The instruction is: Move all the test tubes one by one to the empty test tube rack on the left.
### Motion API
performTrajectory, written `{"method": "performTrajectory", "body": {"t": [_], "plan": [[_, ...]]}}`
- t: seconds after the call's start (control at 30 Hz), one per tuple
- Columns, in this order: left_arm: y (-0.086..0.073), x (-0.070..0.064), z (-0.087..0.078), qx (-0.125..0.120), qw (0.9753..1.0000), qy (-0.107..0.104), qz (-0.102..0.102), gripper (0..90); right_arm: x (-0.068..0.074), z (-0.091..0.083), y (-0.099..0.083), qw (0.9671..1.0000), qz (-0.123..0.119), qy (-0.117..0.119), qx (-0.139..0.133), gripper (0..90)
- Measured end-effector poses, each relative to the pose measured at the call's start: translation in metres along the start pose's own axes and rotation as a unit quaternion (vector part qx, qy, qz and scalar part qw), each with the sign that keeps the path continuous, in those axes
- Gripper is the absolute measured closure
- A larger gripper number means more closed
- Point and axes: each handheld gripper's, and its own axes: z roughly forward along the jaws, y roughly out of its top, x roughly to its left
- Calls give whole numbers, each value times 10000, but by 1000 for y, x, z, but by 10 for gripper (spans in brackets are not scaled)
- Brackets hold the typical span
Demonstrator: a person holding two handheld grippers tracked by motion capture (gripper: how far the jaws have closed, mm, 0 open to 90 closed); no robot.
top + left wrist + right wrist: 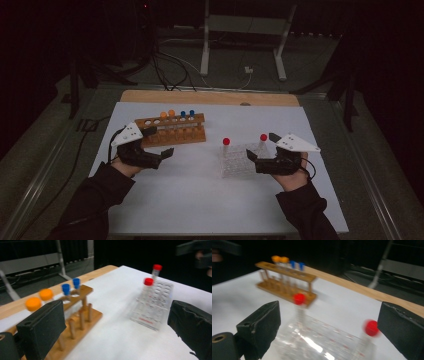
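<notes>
The white-topped table [200, 200] is taking up most of the high view, with a strip of bare wood showing along its far edge. On its left half the wooden rack [172, 131] is standing lengthwise, and over on the right half the clear plastic rack [240, 159] is sitting well apart from it. The left hand-held gripper [159, 142] is hovering just beside the wooden rack's near left end, its jaws spread wide and gripping nothing; in the left gripper view its near jaw is overlapping the rack's end, but whether it is touching I cannot tell. The right hand-held gripper [262, 146] is hanging at the clear rack's right side, jaws released and wide apart as well, the clear rack lying between them in the right gripper view. In the wooden rack, two orange-capped tubes [167, 116] are standing upright side by side, and right next to them two blue-capped tubes [187, 114] are doing the same. In the clear rack, one red-capped tube [226, 142] is rising at the far left corner and a second red-capped tube [263, 138] at the far right, close to the right gripper's far jaw.
</notes>
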Motion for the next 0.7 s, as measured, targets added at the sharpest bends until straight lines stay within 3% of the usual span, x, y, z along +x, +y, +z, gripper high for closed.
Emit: {"method": "performTrajectory", "body": {"t": [0.27, 0.47, 0.7], "plan": [[-7, -13, -3, 11, 9997, -227, -26, 22, -25, 5, -19, 9983, 219, -415, 344, 87], [-11, -18, -3, 55, 9996, -270, -24, 22, -36, 14, -31, 9952, 427, -612, 636, 176], [-14, -18, -2, 71, 9996, -261, -41, 22, -40, 22, -37, 9927, 526, -615, 895, 409]]}}
